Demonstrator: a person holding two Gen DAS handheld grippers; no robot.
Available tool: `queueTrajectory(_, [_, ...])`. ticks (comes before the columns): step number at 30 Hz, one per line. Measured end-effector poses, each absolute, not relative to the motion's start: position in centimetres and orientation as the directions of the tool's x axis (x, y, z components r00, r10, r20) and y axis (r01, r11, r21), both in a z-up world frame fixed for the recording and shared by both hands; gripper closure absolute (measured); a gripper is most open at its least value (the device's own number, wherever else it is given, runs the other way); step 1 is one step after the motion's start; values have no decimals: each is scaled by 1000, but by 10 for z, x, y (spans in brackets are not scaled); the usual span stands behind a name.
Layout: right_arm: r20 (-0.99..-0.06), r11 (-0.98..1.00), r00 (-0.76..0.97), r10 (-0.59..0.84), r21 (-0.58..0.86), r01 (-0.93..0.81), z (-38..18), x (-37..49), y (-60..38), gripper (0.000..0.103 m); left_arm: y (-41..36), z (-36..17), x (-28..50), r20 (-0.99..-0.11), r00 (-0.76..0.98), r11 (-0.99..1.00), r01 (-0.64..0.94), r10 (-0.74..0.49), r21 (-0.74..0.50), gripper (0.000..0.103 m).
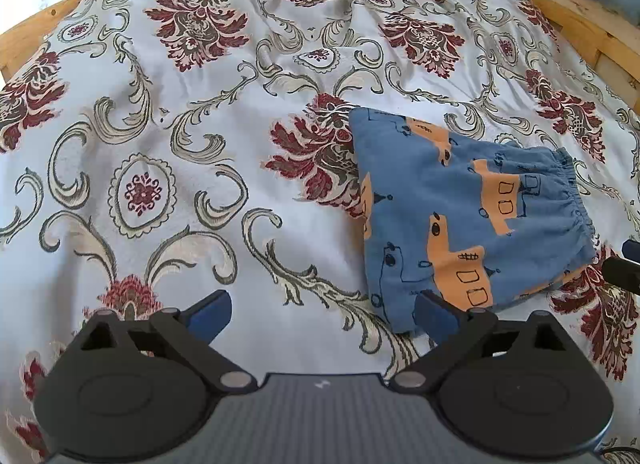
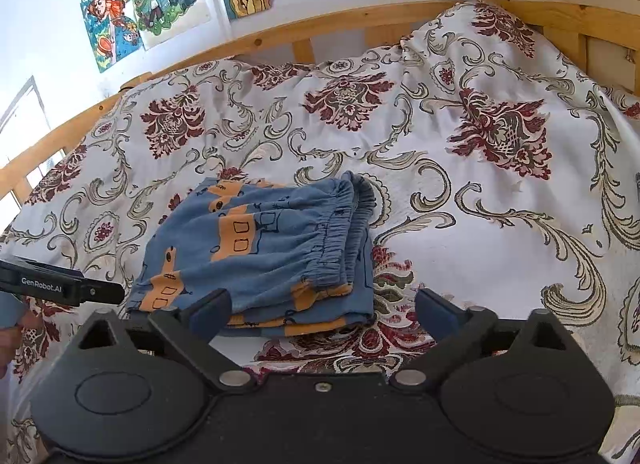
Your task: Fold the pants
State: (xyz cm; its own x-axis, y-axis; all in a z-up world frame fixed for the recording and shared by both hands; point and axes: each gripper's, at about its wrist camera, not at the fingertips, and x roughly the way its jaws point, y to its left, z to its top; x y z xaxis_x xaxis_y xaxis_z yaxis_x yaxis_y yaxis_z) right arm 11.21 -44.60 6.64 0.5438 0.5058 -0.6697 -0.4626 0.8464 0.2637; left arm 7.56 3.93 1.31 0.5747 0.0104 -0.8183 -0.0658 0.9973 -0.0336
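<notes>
Both grippers sit at the bottom of their own views with nothing in them. Left gripper has its blue fingers spread wide, hovering over bare bedspread, with its right fingertip just at the lower corner of the pants. Right gripper is spread just as wide and holds nothing; its left fingertip overlaps the near edge of the pants in the picture, though I can't tell if it's actually touching the cloth.

Those blue pants with the orange house-like print are folded into a compact stack of layers (elastic waistband bunched along the right side), lying flat on the floral bedspread, centre-left in the right wrist view and right of centre in the left one.

Left gripper also pokes in at the left edge of the right view. Wooden bed frame curves across the top, with colourful cartoon posters on the wall at upper left.
</notes>
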Motion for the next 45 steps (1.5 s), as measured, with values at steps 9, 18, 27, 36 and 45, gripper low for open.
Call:
queueTrajectory(9, [-691, 852, 532, 489, 249, -460, 63, 113, -447, 1, 35, 16, 73, -812, 582, 999, -47, 34, 9, 0])
queueTrajectory(18, [-695, 836, 490, 526, 315, -450, 70, 138, -459, 1, 42, 21, 83, -826, 564, 1000, -13, 2, -6, 0])
queueTrajectory(27, [-646, 740, 387, 659, 461, -491, 71, 201, -457, 1, 49, 36, 114, -789, 605, 994, 68, -106, -81, 0])
queueTrajectory(36, [-636, 665, 228, 737, 625, -409, 29, 280, -449, 16, 53, 16, 180, -776, 585, 971, 109, -235, -211, 3])
queueTrajectory(45, [-614, 610, 137, 778, 684, -399, 8, 283, -444, 60, 60, -6, 194, -777, 504, 926, 166, -376, -340, 47])
